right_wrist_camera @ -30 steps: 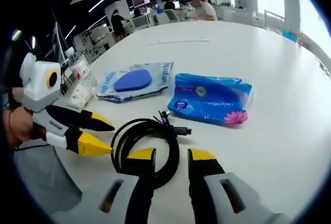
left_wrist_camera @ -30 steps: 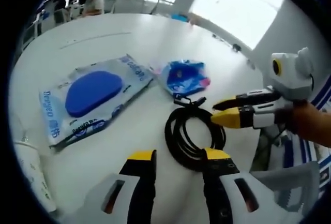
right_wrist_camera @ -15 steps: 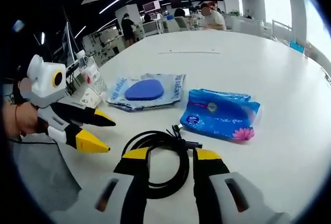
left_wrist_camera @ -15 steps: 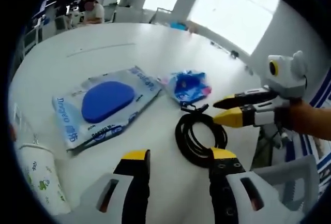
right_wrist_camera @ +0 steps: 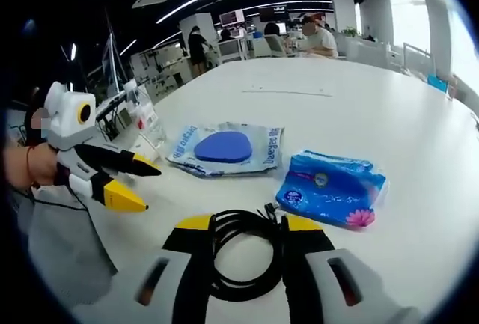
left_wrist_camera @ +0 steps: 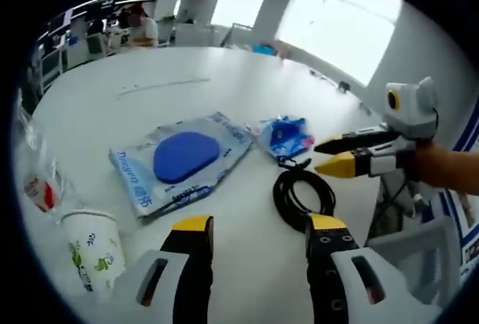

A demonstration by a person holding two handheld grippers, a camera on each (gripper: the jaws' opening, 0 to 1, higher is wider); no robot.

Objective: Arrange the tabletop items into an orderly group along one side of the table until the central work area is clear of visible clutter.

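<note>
A coiled black cable [left_wrist_camera: 303, 193] lies on the white table [left_wrist_camera: 187, 77] near its front edge. Beyond it sit a blue tissue pack [left_wrist_camera: 284, 135] and a clear packet holding a blue pad [left_wrist_camera: 183, 158]. My left gripper [left_wrist_camera: 259, 227] is open above bare table, short of the packet and left of the coil. My right gripper [left_wrist_camera: 323, 156] comes in from the right, open, just above the coil. In the right gripper view, the right gripper [right_wrist_camera: 248, 224] is open with the cable [right_wrist_camera: 247, 253] showing between its jaws. The tissue pack [right_wrist_camera: 333, 197] and packet [right_wrist_camera: 224, 148] lie beyond, and the left gripper [right_wrist_camera: 146, 188] is open at the left.
A printed paper cup [left_wrist_camera: 93, 249] stands at the near left, with a clear plastic bottle [left_wrist_camera: 37, 182] behind it. The bottle [right_wrist_camera: 146, 122] stands by the table edge. The far table [right_wrist_camera: 337, 107] is bare. People sit at desks far behind [right_wrist_camera: 318, 36].
Both views have pulled back from the cable and now look from farther off. The cup and bottle have come into the left gripper view. The items on the table have not moved.
</note>
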